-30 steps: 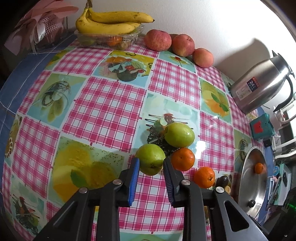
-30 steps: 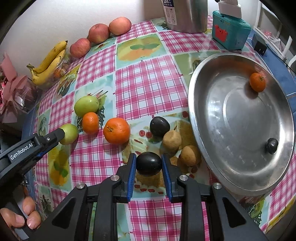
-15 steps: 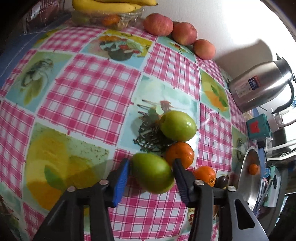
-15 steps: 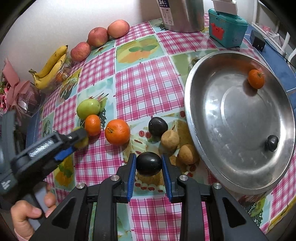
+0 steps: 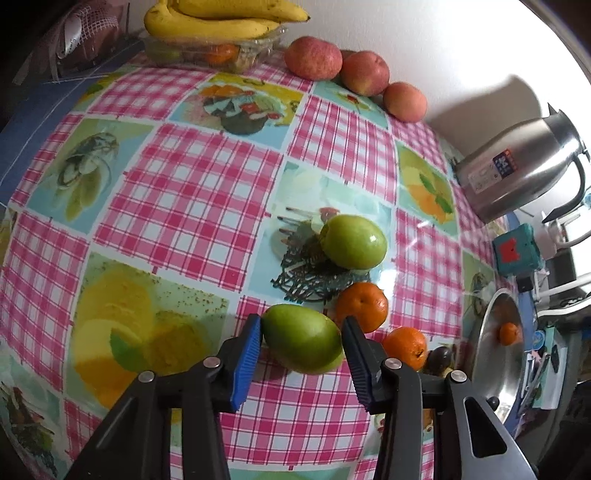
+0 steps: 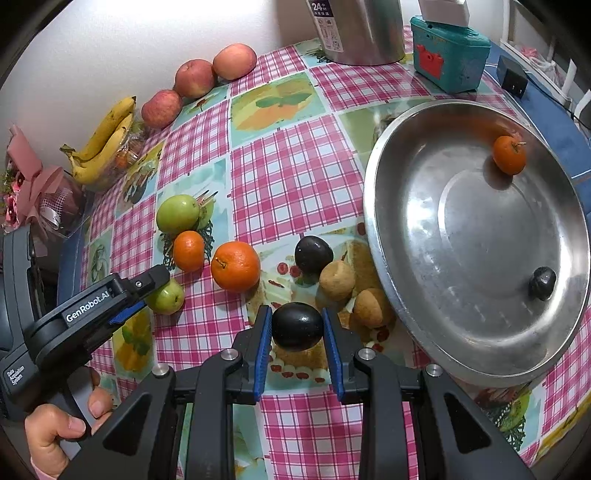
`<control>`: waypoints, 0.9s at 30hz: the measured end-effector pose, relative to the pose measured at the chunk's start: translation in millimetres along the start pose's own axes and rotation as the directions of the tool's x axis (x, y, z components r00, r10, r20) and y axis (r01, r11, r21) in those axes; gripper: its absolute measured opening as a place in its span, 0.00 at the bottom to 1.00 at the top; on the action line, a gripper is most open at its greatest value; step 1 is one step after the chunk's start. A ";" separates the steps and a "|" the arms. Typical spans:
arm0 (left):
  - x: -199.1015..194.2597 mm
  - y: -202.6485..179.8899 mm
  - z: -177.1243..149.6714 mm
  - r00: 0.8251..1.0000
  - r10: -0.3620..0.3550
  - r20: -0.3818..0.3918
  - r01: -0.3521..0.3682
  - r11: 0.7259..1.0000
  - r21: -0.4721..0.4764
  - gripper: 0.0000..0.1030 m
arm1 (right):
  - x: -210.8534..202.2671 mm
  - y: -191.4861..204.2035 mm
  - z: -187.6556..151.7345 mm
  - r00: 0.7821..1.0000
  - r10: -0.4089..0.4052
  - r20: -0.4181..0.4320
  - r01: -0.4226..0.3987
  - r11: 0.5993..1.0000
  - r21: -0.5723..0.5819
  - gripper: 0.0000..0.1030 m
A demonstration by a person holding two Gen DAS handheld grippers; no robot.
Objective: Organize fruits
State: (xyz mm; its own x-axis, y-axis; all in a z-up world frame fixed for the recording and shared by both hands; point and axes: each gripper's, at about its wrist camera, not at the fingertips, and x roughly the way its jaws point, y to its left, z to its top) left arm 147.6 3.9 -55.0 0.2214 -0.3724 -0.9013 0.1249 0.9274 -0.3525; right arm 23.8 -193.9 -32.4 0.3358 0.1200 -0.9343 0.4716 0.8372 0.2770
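My left gripper (image 5: 301, 341) is shut on a green pear-shaped fruit (image 5: 303, 343), held between its blue pads just above the checked tablecloth; it also shows in the right wrist view (image 6: 168, 297). My right gripper (image 6: 297, 326) is shut on a dark plum (image 6: 297, 326). A steel bowl (image 6: 373, 206) at the right holds a small orange (image 6: 509, 155) and a dark plum (image 6: 542, 283). On the cloth lie a green apple (image 6: 177, 214), two oranges (image 6: 189, 251) (image 6: 235, 266), another dark plum (image 6: 314, 254) and two brown fruits (image 6: 337, 280).
Bananas (image 5: 218, 22) on a plastic box and three red apples (image 5: 364, 74) sit along the far wall. A steel kettle (image 5: 524, 170) and a teal box (image 6: 448, 61) stand at the back right. A pink wrapped bundle (image 6: 33, 192) is at the left edge.
My left gripper has moved forward around the green pear-shaped fruit and closed on it. My right gripper has kept its hold on the dark plum and hardly moved.
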 end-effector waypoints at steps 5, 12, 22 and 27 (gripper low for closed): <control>-17.5 -3.3 0.3 0.999 0.000 0.042 -0.001 1.000 0.011 0.19 | -4.5 -4.1 1.1 1.000 0.014 0.008 -0.014 1.000 0.010 0.28; -8.9 -2.2 0.0 0.999 0.037 0.038 -0.037 0.999 0.006 0.19 | -11.0 -15.7 1.4 1.000 0.009 0.022 -0.009 0.999 0.037 0.28; 1.3 16.0 3.6 0.998 -0.004 0.065 0.009 0.997 -0.083 0.48 | -16.3 -22.7 2.0 0.999 0.027 0.032 -0.029 0.998 0.061 0.28; 15.8 17.0 7.2 0.996 -0.053 0.077 0.060 0.994 -0.095 0.57 | -17.1 -22.9 2.1 0.999 0.034 0.030 -0.036 0.997 0.062 0.28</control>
State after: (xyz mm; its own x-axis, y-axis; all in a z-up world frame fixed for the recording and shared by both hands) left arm 160.2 13.6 -73.5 0.2879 -0.4224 -0.8595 0.0459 0.9025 -0.4282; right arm 9.0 -216.2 -22.4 0.3763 0.1323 -0.9170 0.5086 0.7978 0.3238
